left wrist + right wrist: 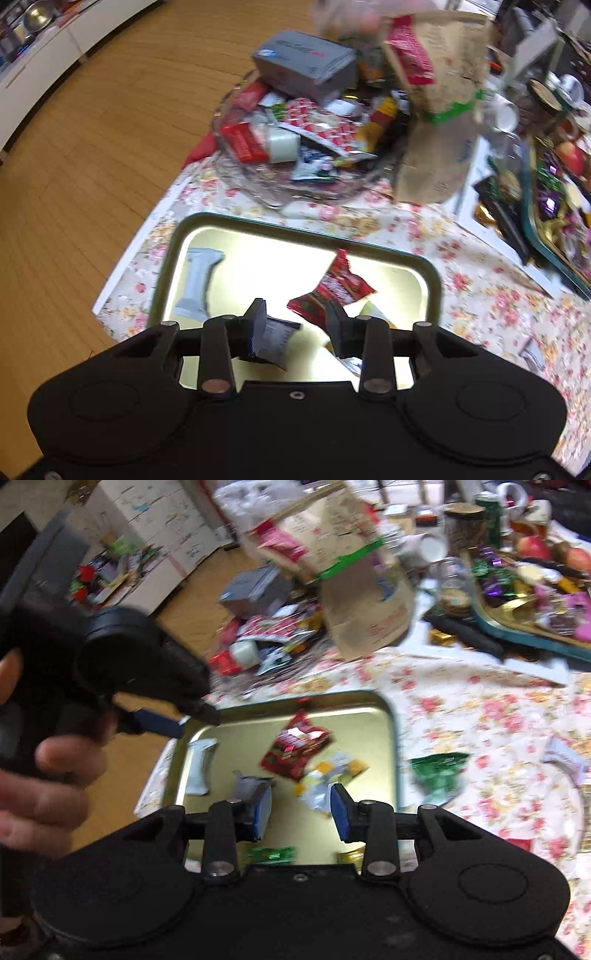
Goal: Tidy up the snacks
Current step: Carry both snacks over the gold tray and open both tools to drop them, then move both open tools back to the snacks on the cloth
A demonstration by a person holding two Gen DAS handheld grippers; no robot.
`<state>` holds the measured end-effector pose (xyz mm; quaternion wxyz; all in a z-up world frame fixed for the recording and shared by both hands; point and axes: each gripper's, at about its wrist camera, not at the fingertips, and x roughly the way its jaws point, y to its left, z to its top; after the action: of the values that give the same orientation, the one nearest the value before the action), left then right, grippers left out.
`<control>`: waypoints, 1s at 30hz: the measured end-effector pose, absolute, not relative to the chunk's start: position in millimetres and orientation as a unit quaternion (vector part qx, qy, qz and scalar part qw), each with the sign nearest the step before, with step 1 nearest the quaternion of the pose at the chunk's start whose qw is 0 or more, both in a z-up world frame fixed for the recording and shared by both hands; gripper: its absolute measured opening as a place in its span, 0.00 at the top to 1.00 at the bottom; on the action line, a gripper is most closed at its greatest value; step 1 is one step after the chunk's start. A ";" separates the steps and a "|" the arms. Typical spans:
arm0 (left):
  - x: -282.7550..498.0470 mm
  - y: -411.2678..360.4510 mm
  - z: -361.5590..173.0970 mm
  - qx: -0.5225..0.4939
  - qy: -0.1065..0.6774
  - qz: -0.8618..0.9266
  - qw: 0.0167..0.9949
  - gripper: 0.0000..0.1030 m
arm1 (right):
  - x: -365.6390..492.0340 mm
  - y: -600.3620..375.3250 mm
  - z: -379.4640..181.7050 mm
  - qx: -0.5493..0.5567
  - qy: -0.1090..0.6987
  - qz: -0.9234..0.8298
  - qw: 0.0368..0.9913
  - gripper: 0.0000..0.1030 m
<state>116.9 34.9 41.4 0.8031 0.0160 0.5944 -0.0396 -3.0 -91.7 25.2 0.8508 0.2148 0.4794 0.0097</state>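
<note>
A metal tin tray [295, 230] [392, 738] with a dark green rim lies on the floral tablecloth. In it are a silver-grey bar [197, 284] [199, 768], a red packet [332, 291] [295, 749], a yellow-and-white packet [328, 775] and a small grey packet [275, 339] [247, 786]. My left gripper [297, 325] hangs open over the tray's near side, and the grey packet lies below its left finger. My right gripper [301, 812] is open above the tray with nothing between its blue pads; the yellow-and-white packet lies just beyond them.
A glass bowl [273, 195] heaped with snacks and a grey box [306, 62] stands behind the tray, beside a brown paper bag [439, 110] [362, 590]. A teal tray of candies [517, 627] is at the right. A green wrapper [439, 771] lies on the cloth. The table's edge and wood floor are at the left.
</note>
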 end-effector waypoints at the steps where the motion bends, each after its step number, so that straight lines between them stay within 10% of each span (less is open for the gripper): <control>1: 114.0 29.8 43.3 0.018 0.593 -0.049 0.804 0.57 | -4.5 -99.0 26.1 0.215 0.477 -0.004 0.852 0.63; 30: 53.5 -140.6 -14.8 0.127 0.583 -0.201 0.777 0.57 | -104.5 -288.8 23.2 0.316 0.454 -0.233 0.800 0.63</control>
<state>53.5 -140.6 -14.8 0.7766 0.1266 0.5835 -0.2011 -104.5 -288.8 23.2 0.8000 0.3161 0.4539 -0.2326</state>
